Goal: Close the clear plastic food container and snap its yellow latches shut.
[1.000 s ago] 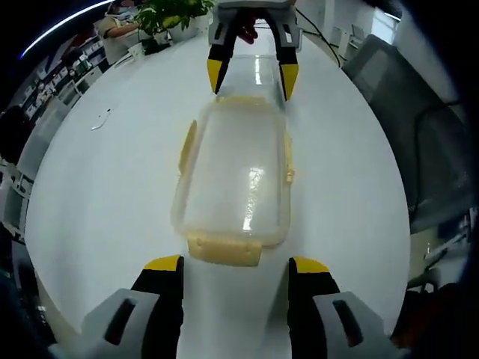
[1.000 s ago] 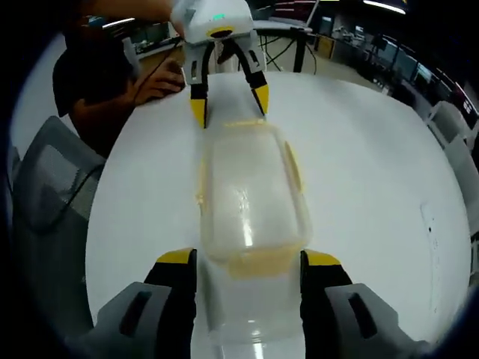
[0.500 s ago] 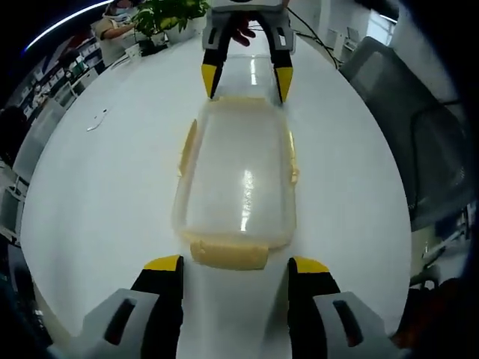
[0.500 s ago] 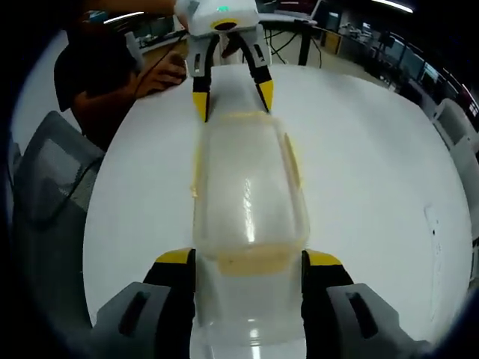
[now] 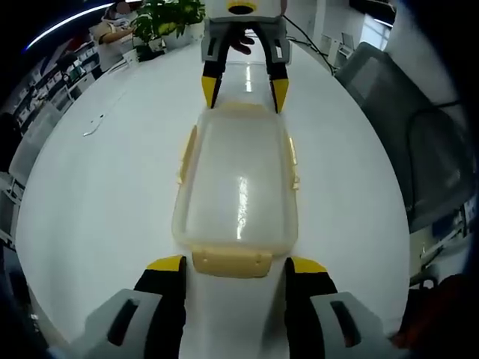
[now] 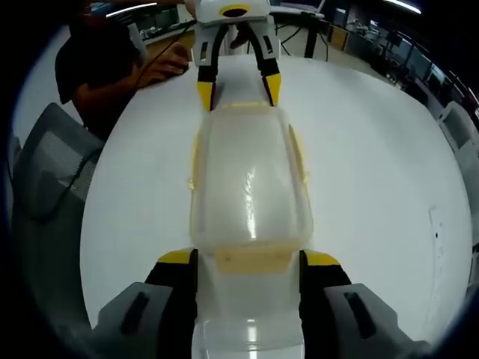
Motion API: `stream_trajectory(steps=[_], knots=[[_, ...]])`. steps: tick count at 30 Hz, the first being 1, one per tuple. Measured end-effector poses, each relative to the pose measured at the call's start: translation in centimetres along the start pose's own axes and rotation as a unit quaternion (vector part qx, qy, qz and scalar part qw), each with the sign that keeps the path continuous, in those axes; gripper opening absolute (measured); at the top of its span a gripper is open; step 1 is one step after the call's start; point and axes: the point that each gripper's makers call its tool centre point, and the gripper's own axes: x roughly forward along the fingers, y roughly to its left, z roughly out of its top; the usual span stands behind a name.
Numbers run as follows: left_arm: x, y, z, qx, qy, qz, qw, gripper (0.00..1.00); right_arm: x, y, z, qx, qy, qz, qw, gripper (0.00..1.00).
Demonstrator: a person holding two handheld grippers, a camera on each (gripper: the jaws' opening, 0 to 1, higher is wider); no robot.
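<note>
The clear plastic container point(image 5: 238, 179) lies lengthwise on the white table point(image 5: 112, 194) with its lid on. Yellow latches show at its near end point(image 5: 230, 262) and along both long sides. My left gripper point(image 5: 233, 265) is open, its yellow-tipped jaws flanking the near end latch. At the far end my right gripper point(image 5: 241, 86) stands open astride the container's other end. In the right gripper view the container point(image 6: 249, 179) runs away from me, and the right gripper point(image 6: 250, 259) is open around the near yellow latch point(image 6: 251, 258). The left gripper point(image 6: 238, 86) is open at the far end.
A grey chair point(image 5: 419, 142) stands at the table's right edge and another point(image 6: 52, 172) at the left. Potted plants point(image 5: 168, 16) sit at the far end. A small thin object point(image 5: 93, 126) lies on the table. A person's hand point(image 6: 161, 69) rests beyond the container.
Both grippers have closed in along the container, so each end latch now sits between a pair of jaw tips. The container looks unmoved and both grippers stay open.
</note>
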Motion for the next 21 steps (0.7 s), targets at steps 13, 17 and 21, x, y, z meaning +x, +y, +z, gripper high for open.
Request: stream_trajectory(steps=[13, 17, 21], knots=[[0.14, 0.03, 0.13, 0.000, -0.001, -0.010, 1.0000, 0.44, 0.58, 0.04, -0.18, -0.020, 0.019, -0.006, 0.9996, 0.48], [0.19, 0.14, 0.23, 0.003, -0.003, -0.012, 0.9999, 0.42, 0.42, 0.17, -0.14, -0.022, 0.019, -0.005, 0.9996, 0.47], [0.26, 0.19, 0.32, 0.009, 0.000, -0.015, 0.9999, 0.42, 0.30, 0.30, -0.09, -0.023, 0.022, -0.006, 0.9995, 0.47]])
